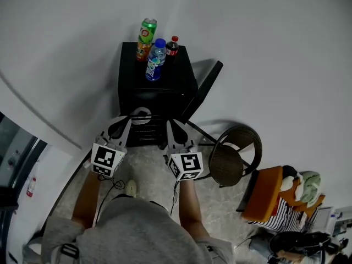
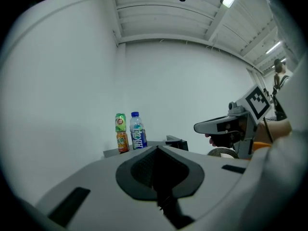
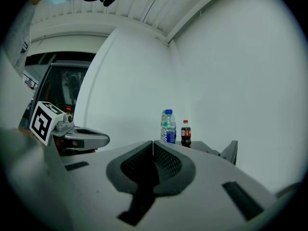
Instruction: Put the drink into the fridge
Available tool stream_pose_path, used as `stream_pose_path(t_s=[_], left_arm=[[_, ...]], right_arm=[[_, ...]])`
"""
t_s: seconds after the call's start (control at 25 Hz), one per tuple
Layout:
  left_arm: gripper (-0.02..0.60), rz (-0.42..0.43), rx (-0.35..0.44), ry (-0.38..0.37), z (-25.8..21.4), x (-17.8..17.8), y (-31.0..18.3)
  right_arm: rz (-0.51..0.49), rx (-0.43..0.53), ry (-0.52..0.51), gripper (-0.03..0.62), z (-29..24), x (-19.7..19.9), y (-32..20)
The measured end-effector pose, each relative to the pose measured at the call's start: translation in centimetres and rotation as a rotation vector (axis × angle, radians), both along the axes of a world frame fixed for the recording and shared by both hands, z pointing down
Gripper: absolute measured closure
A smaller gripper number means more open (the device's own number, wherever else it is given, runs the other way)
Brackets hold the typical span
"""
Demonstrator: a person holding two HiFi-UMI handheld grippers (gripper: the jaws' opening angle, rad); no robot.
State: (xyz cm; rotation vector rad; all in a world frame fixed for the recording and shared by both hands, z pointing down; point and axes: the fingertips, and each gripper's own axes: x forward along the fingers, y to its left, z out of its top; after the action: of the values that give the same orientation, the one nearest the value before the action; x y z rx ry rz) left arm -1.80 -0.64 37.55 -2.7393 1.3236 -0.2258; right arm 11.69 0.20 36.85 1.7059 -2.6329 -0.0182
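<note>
Three drinks stand on top of a black mini fridge (image 1: 155, 95): a green and orange bottle (image 1: 146, 37), a blue-label water bottle (image 1: 155, 59) and a small cola bottle (image 1: 172, 45). The fridge door (image 1: 204, 86) stands ajar at its right. My left gripper (image 1: 132, 119) and right gripper (image 1: 170, 124) are held level side by side in front of the fridge, both shut and empty, well short of the bottles. The left gripper view shows the green and orange bottle (image 2: 121, 133) and the water bottle (image 2: 137, 131). In the right gripper view I see the water bottle (image 3: 168, 127) and cola bottle (image 3: 186, 134).
A round dark stool (image 1: 235, 155) stands right of the fridge. An orange seat with clothes (image 1: 272, 194) sits further right. White walls close in behind and to the left of the fridge. A glass door (image 1: 16, 164) is at far left.
</note>
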Motion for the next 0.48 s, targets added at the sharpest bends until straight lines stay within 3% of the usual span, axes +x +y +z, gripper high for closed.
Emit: stream_pose_path(t_s=[0.48], left_arm=[[0.577,0.043,0.007,0.013,0.2,-2.9,-7.9]], right_arm=[[0.042,0.034,-0.035,0.568,-3.0,-2.0,-8.1]])
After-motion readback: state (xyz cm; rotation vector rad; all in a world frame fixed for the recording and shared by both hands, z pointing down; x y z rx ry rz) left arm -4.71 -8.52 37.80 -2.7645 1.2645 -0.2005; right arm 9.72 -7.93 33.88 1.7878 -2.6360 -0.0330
